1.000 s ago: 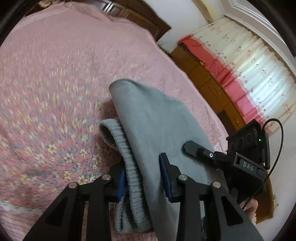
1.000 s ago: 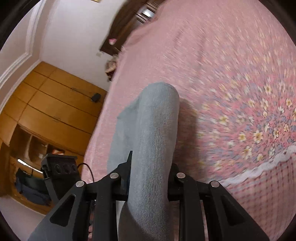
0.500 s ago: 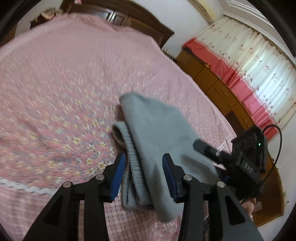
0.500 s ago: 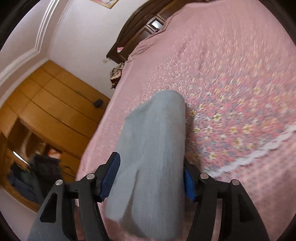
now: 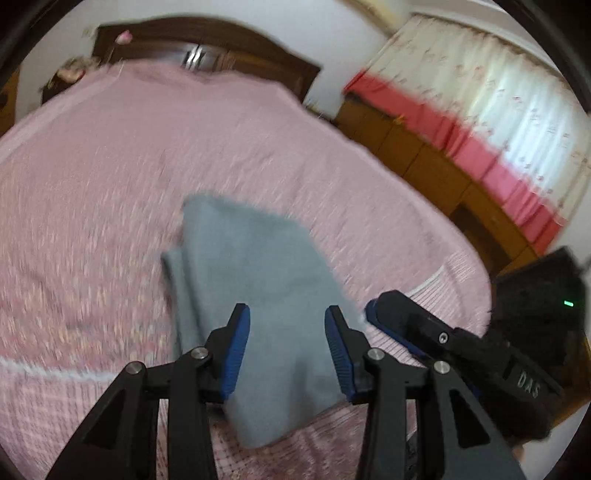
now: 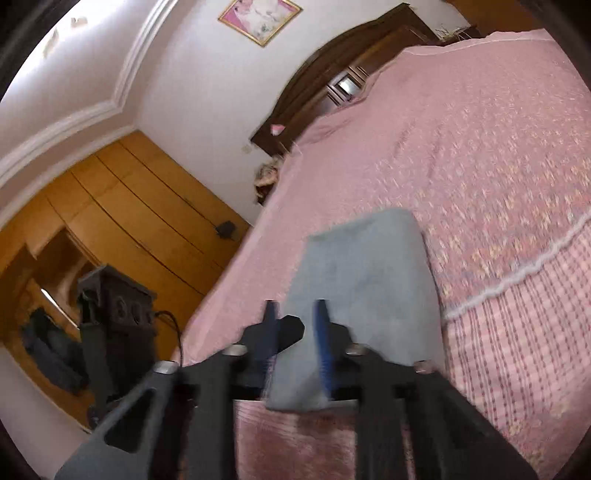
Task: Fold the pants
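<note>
Folded grey fleece pants [image 5: 266,295], soft matte nap, lying as a thick rounded-corner rectangle on the pink floral quilted bedspread [image 5: 110,184] near the bed's foot edge. In the left wrist view a second layer edge shows along the stack's 9 o'clock side; the rest is blurred. In the right wrist view the pants [image 6: 365,280] read as a flat slab with a soft fold at the 12 o'clock end.

Left tongs [image 5: 287,350]: black angular frame, blue ribbed pads, jaws spread wide and released, hovering over the near end of the pants with cloth visible between the pads; nothing gripped. Pointing toward 12 o'clock, at the headboard.

Right tongs [image 6: 295,343]: motion-blurred, blue pads set a narrow gap apart, the pants' near corner seen between and behind them; cannot tell whether they are clenched on cloth or free. In the left view the right tongs [image 5: 391,317] come in from 3 o'clock, tip just beside the pants' right edge, black body lettered "DAS".

Bedspread has a white lace trim line [image 6: 517,277] crossing near the foot, with checked pink weave below it. Dark carved wooden headboard [image 5: 207,44] at 12 o'clock. Cream and red floral curtain [image 5: 480,110] at 2 o'clock over low wooden cabinets [image 5: 424,162]. Orange wooden wardrobe [image 6: 110,221] at 9 o'clock in the right view; framed picture [image 6: 260,16] on the white wall at 12.
</note>
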`<state>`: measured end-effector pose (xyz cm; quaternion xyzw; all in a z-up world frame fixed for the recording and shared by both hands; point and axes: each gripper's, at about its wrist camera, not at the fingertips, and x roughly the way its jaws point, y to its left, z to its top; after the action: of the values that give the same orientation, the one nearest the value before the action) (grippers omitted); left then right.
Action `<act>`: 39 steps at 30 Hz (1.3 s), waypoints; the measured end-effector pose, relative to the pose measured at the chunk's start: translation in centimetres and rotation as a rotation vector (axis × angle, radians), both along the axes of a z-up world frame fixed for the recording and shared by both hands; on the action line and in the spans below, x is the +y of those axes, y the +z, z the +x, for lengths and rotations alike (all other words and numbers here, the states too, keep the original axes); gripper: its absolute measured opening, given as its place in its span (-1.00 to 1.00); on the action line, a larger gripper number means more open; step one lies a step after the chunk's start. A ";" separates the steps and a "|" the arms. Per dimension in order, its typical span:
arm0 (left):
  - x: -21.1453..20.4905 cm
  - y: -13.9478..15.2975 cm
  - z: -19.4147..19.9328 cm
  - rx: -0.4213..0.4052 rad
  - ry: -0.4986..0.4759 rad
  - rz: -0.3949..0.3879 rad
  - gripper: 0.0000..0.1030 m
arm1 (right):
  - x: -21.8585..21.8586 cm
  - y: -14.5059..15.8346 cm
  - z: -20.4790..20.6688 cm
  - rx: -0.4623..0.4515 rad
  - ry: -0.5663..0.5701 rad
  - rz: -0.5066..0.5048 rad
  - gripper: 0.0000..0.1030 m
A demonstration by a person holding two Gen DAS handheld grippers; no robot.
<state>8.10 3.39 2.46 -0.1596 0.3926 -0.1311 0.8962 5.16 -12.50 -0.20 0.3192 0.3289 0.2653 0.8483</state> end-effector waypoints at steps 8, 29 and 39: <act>3.3 -0.7 -3.6 0.020 0.058 -0.017 -0.19 | -0.2 -2.4 -0.2 0.076 -0.017 -0.022 -0.64; 6.8 -1.0 10.7 0.204 -0.089 0.001 0.22 | 18.1 -0.9 -7.6 -0.429 -0.016 -1.056 -0.07; 7.2 -0.8 11.3 0.077 -0.124 -0.033 -0.61 | 16.3 1.0 -5.9 -0.376 -0.082 -0.906 -0.81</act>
<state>19.43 10.62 1.69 -0.1546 0.4336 -0.1864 0.8679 -0.71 3.76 0.79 -0.1227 0.2395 0.1150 0.9562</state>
